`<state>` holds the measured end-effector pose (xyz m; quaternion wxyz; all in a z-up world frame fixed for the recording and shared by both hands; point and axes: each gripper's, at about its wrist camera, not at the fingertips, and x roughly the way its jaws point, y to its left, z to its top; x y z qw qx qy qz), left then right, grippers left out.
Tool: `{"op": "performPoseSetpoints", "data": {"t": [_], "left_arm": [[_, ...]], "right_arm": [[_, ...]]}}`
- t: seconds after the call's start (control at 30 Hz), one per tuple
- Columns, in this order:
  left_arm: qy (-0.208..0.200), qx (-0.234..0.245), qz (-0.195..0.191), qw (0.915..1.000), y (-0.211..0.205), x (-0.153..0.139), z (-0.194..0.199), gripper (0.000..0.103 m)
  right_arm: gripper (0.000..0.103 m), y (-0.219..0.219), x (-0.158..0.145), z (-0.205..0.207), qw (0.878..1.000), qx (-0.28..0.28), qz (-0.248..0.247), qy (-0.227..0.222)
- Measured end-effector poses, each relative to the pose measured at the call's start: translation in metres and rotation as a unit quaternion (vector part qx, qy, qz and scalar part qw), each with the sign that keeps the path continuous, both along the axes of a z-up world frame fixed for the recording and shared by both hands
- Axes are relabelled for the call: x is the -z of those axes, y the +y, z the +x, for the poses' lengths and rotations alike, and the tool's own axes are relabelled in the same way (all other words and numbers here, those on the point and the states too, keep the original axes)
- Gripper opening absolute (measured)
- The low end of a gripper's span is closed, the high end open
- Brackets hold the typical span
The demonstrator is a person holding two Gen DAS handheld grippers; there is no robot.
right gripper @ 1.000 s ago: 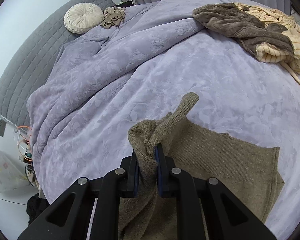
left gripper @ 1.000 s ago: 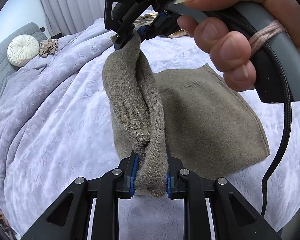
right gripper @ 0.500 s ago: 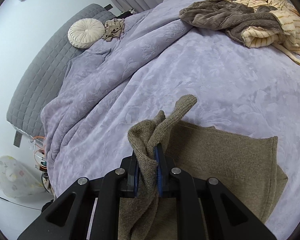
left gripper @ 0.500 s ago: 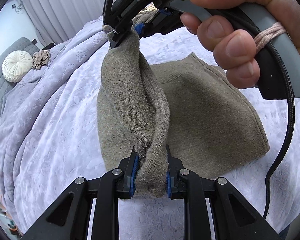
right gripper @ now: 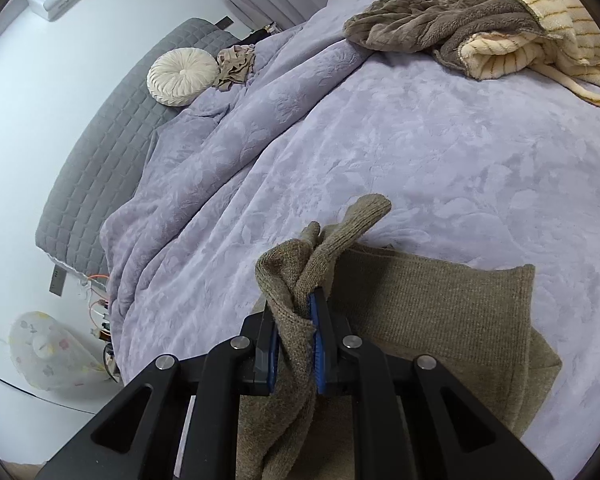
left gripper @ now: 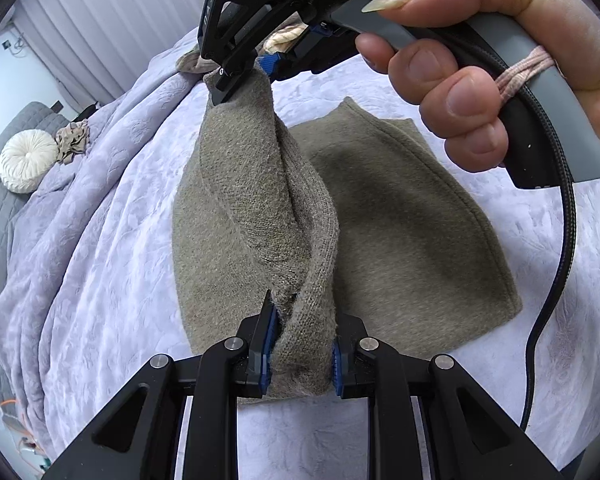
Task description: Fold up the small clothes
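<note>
Knitwear is what I have in both tools. Low in the left-wrist frame, my left tool (left gripper: 300, 354) is nearly closed, its blue pads pinching a bunched edge of the olive garment (left gripper: 404, 240). From there the raised strip runs to the top centre, where my right tool (left gripper: 248, 68), held by a hand (left gripper: 500, 60), clamps the other end. I judge both ends are lifted so that this edge can be carried over the body, which lies flat on the bed (left gripper: 100, 240) at mid-frame, to make a fold. In the right-wrist frame the right tool (right gripper: 296, 344) sits bottom centre, almost shut on the same knit, a cuff-like end poking up past the pads.

Lilac, embossed bedding covers the bed. A round white cushion (right gripper: 182, 76) and a crumpled beige cloth (right gripper: 236, 64) lie upper left by a grey quilted headboard (right gripper: 100, 160); a brown and cream fleece pile (right gripper: 480, 28) lies upper right. Pale curtains (left gripper: 112, 20) hang behind.
</note>
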<state>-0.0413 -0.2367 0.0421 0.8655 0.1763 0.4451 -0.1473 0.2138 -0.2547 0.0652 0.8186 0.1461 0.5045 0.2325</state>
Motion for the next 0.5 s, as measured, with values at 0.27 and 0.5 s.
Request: {"op": "performPoseSetpoints", "data": {"t": [0.27,0.5], "left_arm": [[0.006,0.013,0.015,0.9998,-0.027,0.002,-0.004,0.023],[0.016,0.016,0.020,0.9995,-0.035,0.005,0.002,0.023]], "right_arm": [[0.015,-0.033,0.005,-0.006,1.000,0.005,0.011,0.000],[0.015,-0.052,0.011,-0.010,1.000,0.009,0.014,0.004]]}}
